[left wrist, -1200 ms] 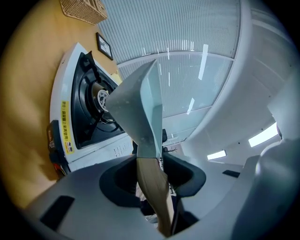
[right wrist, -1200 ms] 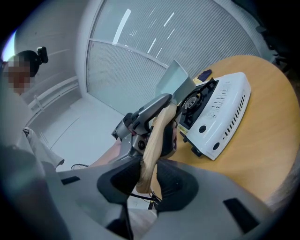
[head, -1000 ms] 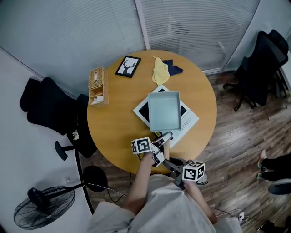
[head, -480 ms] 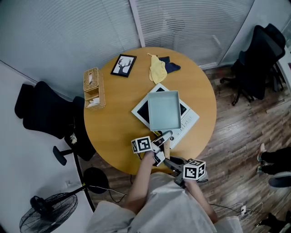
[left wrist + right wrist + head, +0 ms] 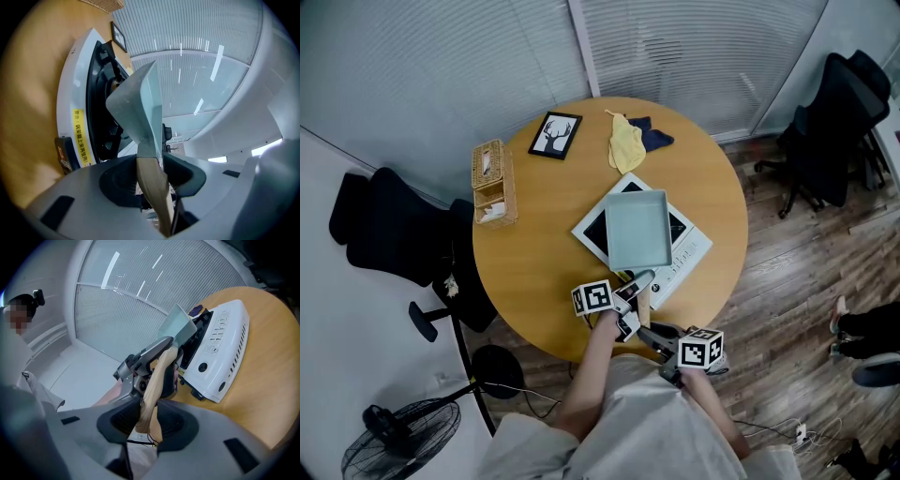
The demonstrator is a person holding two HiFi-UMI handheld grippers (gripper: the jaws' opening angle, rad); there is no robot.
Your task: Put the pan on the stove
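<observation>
you have the pale grey-blue square metal pan (image 5: 639,230) over the black glass top of the white induction stove (image 5: 689,258), which sits on the round wooden table (image 5: 534,253). from the head view it covers most of the glass. no view shows for sure whether its base is flat down or just above the glass.

both tools are on the pan's light wooden handle (image 5: 644,302). the left gripper (image 5: 636,285) has its jaws closed on the handle near where the wood meets the metal. the right gripper (image 5: 643,334) has its jaws closed on the handle's outer end, nearest you.

expect the pan to be stiff and front-heavy. it has a deep, straight-walled metal body with rounded corners, hung on a slim tapering handle, so the weight sits well ahead of your grips. the handle looks like smooth, rounded, finished wood, which could twist between the ribbed dark pads. two holds spaced along it are likely your best guard against the pan rolling or dipping. the forward hold carries the load and the rear one steers.

the pan's matte coating looks smooth, and the stove's glass is glossy and hard. set the base down level rather than corner first, since glass may chip or let it slide.
</observation>
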